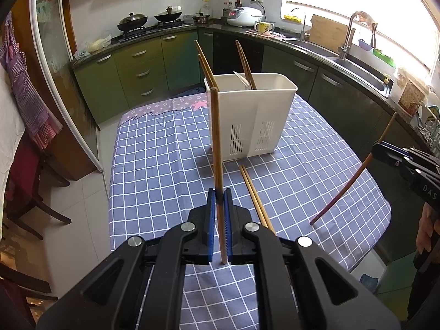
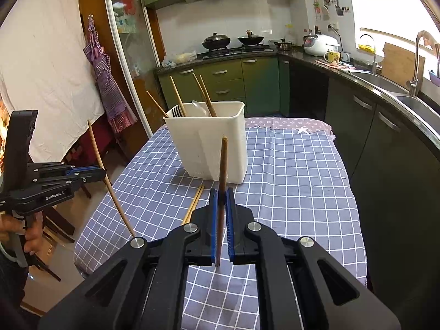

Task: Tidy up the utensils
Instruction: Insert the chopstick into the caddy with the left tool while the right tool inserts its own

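Observation:
A white utensil holder (image 1: 255, 115) (image 2: 211, 143) stands on the checked tablecloth with several chopsticks and a white spoon sticking out of it. My left gripper (image 1: 220, 195) is shut on a light wooden chopstick (image 1: 216, 137), held upright in front of the holder. My right gripper (image 2: 222, 194) is shut on a darker brown chopstick (image 2: 222, 165), also upright. Each gripper appears in the other's view: the right gripper (image 1: 376, 148) with its chopstick (image 1: 354, 176), the left gripper (image 2: 103, 174) with its chopstick (image 2: 110, 184). A pair of chopsticks (image 1: 255, 195) (image 2: 194, 206) lies on the cloth.
The table (image 1: 154, 165) is covered in a blue-and-white checked cloth. Green cabinets, a stove with woks (image 1: 132, 22) and a sink (image 1: 354, 68) ring the table. Wooden chairs (image 1: 30, 192) stand at the left. A hand (image 2: 33, 233) grips the left tool.

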Tool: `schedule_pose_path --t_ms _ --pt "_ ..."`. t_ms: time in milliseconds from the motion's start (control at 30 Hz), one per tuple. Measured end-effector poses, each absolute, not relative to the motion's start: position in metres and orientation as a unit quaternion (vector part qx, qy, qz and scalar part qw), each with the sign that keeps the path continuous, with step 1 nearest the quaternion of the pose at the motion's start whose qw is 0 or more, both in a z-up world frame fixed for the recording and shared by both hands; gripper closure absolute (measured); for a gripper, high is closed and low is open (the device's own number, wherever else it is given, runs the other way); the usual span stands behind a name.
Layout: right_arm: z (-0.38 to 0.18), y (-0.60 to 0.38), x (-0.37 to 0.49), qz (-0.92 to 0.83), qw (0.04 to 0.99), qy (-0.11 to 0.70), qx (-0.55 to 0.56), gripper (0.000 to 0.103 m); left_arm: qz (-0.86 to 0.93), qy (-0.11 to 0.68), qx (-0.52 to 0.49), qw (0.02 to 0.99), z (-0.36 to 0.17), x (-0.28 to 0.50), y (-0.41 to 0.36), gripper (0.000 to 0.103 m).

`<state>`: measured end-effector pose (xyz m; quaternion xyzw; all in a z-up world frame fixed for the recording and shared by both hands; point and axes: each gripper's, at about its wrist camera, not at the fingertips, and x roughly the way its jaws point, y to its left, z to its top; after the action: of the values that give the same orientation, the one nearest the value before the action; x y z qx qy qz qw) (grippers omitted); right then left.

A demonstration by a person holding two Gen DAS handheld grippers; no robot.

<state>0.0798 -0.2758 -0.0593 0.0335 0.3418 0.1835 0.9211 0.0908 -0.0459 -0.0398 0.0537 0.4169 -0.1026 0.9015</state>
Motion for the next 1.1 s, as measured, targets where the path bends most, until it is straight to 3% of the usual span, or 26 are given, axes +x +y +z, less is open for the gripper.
schedule_pose_path --t_ms 700,1100 --pt "-0.058 -0.276 0.079 0.189 0.920 0.343 0.031 0.096 -0.102 0.390 0.056 0.913 -0.005 0.093 -0.044 0.097" --pt "-0.062 -0.279 0.082 0.193 0.918 0.344 0.035 0.096 -0.117 0.327 0.045 0.937 0.083 0.115 -0.054 0.097"
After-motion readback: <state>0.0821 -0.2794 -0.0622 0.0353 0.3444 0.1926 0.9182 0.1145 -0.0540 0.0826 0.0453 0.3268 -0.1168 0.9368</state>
